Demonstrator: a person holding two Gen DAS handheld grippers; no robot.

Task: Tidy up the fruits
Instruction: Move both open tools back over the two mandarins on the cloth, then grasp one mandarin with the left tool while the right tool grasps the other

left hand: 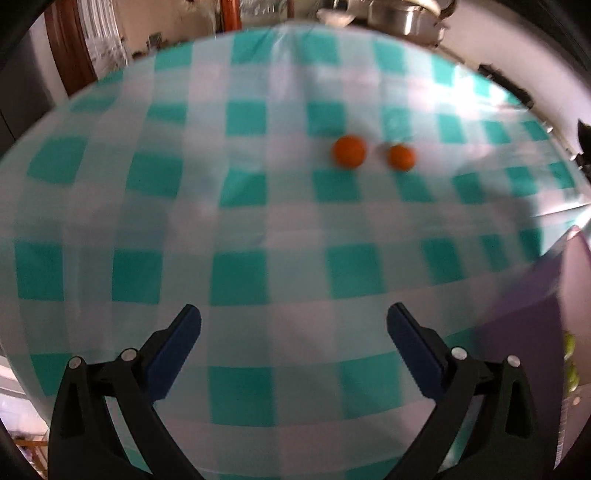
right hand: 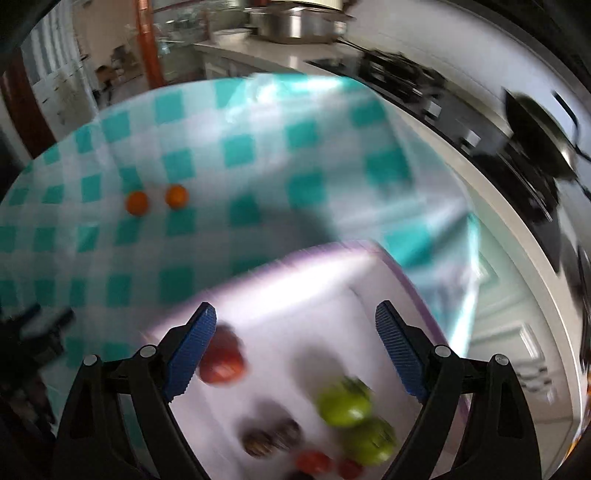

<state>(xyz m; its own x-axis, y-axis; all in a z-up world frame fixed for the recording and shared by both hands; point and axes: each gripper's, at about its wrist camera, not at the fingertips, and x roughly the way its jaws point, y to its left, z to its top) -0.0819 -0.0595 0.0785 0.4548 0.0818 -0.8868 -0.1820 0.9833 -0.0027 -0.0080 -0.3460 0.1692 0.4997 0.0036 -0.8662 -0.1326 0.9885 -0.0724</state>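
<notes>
Two small oranges [left hand: 349, 151] [left hand: 401, 157] lie side by side on the teal-and-white checked tablecloth [left hand: 236, 229], well ahead of my left gripper [left hand: 293, 325], which is open and empty above the cloth. They also show in the right wrist view [right hand: 137, 202] [right hand: 177, 196]. My right gripper [right hand: 295, 325] is open and empty above a lilac-rimmed white tray [right hand: 332, 291]. The tray holds a red apple [right hand: 221, 360], two green fruits [right hand: 343, 404] [right hand: 371, 439], a dark brown fruit [right hand: 269, 437] and small red fruits [right hand: 314, 461]. Both views are blurred.
The tray's lilac edge [left hand: 546, 295] sits at the right in the left wrist view. A kitchen counter with metal pots [right hand: 291, 24] and a dark stove with a pan [right hand: 535, 136] lie beyond the table's far and right edges.
</notes>
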